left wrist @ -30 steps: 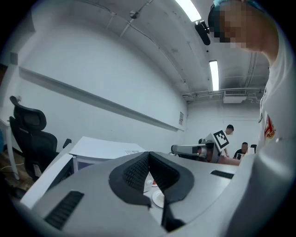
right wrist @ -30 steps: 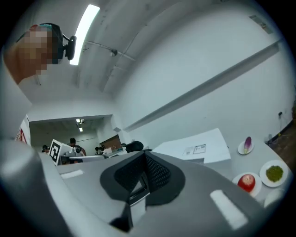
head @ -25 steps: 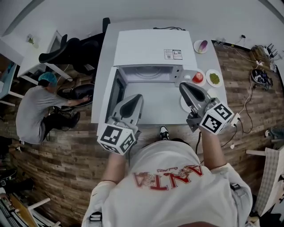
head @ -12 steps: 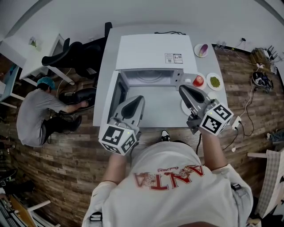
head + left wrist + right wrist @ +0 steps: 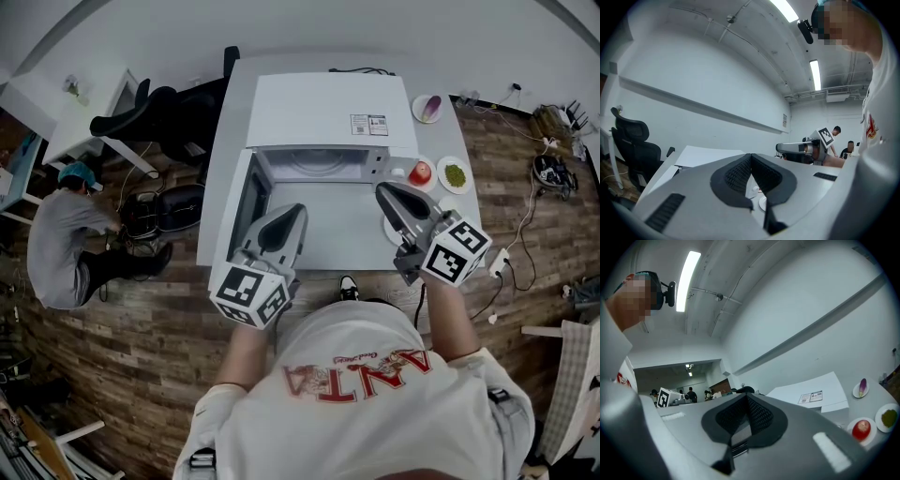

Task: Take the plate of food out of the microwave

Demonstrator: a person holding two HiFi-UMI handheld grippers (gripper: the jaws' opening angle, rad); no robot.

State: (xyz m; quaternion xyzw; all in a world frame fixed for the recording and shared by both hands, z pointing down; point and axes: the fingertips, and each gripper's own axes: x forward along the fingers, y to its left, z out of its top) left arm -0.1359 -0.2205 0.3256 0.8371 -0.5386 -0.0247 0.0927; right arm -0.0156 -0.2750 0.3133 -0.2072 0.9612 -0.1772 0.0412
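The white microwave (image 5: 323,108) stands on a grey table (image 5: 333,239) with its door (image 5: 246,192) swung open to the left. In its cavity (image 5: 319,162) I see only the round turntable; no food shows inside. My left gripper (image 5: 289,212) hovers in front of the open door, jaws shut and empty (image 5: 751,157). To the right of the cavity my right gripper (image 5: 382,188) is also shut with nothing in it (image 5: 746,397). It partly covers a white plate (image 5: 388,227) on the table.
Right of the microwave are three small plates: one with a purple item (image 5: 428,105), one with a red tomato (image 5: 420,172), one with green food (image 5: 454,173). Black office chairs (image 5: 155,112) stand to the left. A person (image 5: 66,225) crouches on the wooden floor.
Both grippers have stayed almost where they were. The crouching person on the floor has shifted further left.
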